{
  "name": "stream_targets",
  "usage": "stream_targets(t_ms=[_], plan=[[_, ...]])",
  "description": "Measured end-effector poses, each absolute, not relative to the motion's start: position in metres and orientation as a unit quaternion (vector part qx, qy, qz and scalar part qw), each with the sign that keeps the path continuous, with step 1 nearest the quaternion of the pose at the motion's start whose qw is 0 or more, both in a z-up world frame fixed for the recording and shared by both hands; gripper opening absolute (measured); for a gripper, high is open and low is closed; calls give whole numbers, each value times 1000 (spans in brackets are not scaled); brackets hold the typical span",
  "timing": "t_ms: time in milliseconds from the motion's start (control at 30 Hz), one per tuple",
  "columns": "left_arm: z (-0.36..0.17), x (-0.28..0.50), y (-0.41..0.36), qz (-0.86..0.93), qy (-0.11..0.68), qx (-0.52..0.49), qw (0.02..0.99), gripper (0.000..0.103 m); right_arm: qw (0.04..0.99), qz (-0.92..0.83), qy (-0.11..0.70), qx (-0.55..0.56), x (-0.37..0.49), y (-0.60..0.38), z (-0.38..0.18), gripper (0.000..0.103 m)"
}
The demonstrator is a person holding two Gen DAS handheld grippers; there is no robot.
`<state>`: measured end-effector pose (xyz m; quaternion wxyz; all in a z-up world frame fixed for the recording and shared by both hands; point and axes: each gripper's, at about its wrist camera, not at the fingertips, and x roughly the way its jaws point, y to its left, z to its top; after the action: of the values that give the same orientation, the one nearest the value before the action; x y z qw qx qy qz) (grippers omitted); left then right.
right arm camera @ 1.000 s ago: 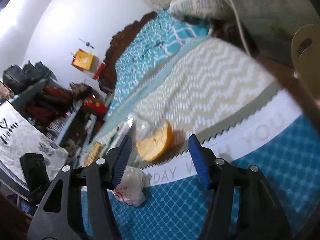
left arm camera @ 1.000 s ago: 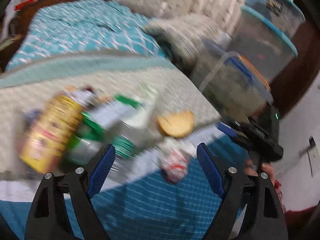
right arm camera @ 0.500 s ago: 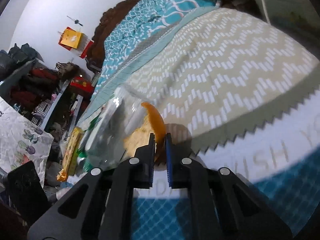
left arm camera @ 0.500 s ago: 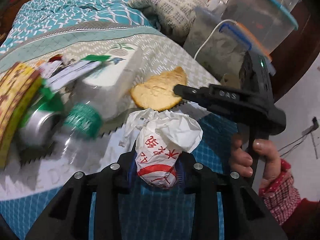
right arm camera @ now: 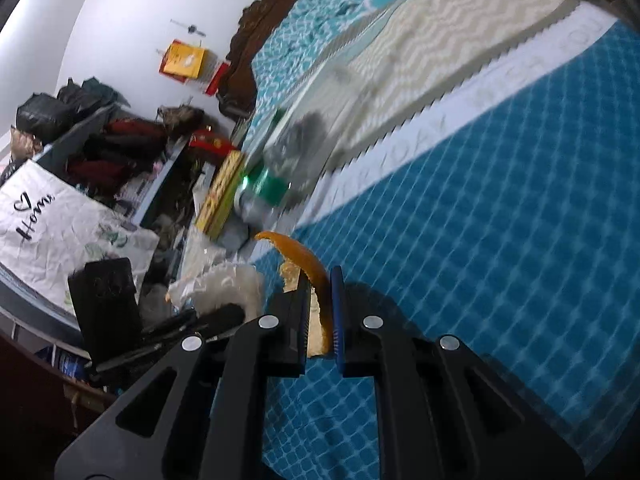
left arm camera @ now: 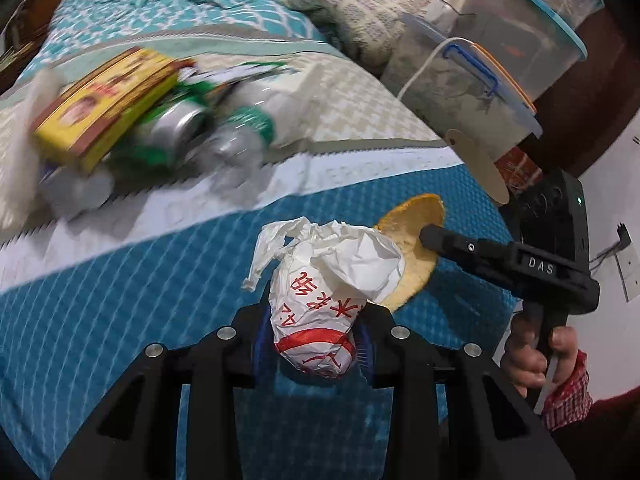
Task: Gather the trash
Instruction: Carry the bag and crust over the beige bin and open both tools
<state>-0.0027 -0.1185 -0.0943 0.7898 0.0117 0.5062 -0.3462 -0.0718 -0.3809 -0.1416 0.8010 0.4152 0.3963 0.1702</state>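
Blue quilted bedspread point(left arm camera: 120, 320) near bed's foot edge lies bare, passable. Farther up bed: yellow cardboard box point(left arm camera: 100, 108), silver-green can point(left arm camera: 176, 128), clear plastic bottle point(left arm camera: 240, 136) clustered, blocking. Stacked plastic storage tubs point(left arm camera: 480, 92) crowd the bed's right edge.

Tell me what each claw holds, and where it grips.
Left claw: crumpled paper wrapper, clamped at its lower end. Right claw: orange peel, pinched at its edge.

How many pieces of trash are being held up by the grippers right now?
2. The crumpled white paper wrapper with red print sits in the left gripper. The curved orange peel is pinched in the right gripper. More trash lies piled behind on the bed.
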Motion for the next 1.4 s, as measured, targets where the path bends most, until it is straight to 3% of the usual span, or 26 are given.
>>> stream_targets(t_ms=[133,233,300,400,633,667,700,733,767,1067,1400], plan=[[-103,-1,-102,-318,520,1,793,34,799,164,405,413,-66,-374,-144,16],[-107,0,-94,-306,524,-1,795,42,790,157,406,432,-65,-372,-148,16],[-107,-1,-90,-303,523,0,797,53,785,155,410,437,-65,-368,-150,16],[-105,-2,-88,-303,517,3,800,63,787,155,415,430,-68,-362,-151,24],[-101,-5,-83,-304,514,0,802,62,806,164,413,391,-65,-348,-137,49],[-101,-6,-84,-305,513,1,803,56,812,162,415,378,-63,-344,-136,48],[-101,-7,-84,-307,512,2,802,38,816,163,416,367,-62,-340,-135,45],[-102,-8,-86,-313,514,3,799,32,820,164,421,353,-61,-336,-135,25],[-102,-9,-89,-313,514,5,798,32,819,168,424,348,-60,-335,-136,14],[-71,5,-131,-358,499,6,789,32,844,110,352,390,-79,-403,-121,11],[-76,21,-276,-433,520,76,733,32,851,-18,294,435,-132,-520,-133,11]])
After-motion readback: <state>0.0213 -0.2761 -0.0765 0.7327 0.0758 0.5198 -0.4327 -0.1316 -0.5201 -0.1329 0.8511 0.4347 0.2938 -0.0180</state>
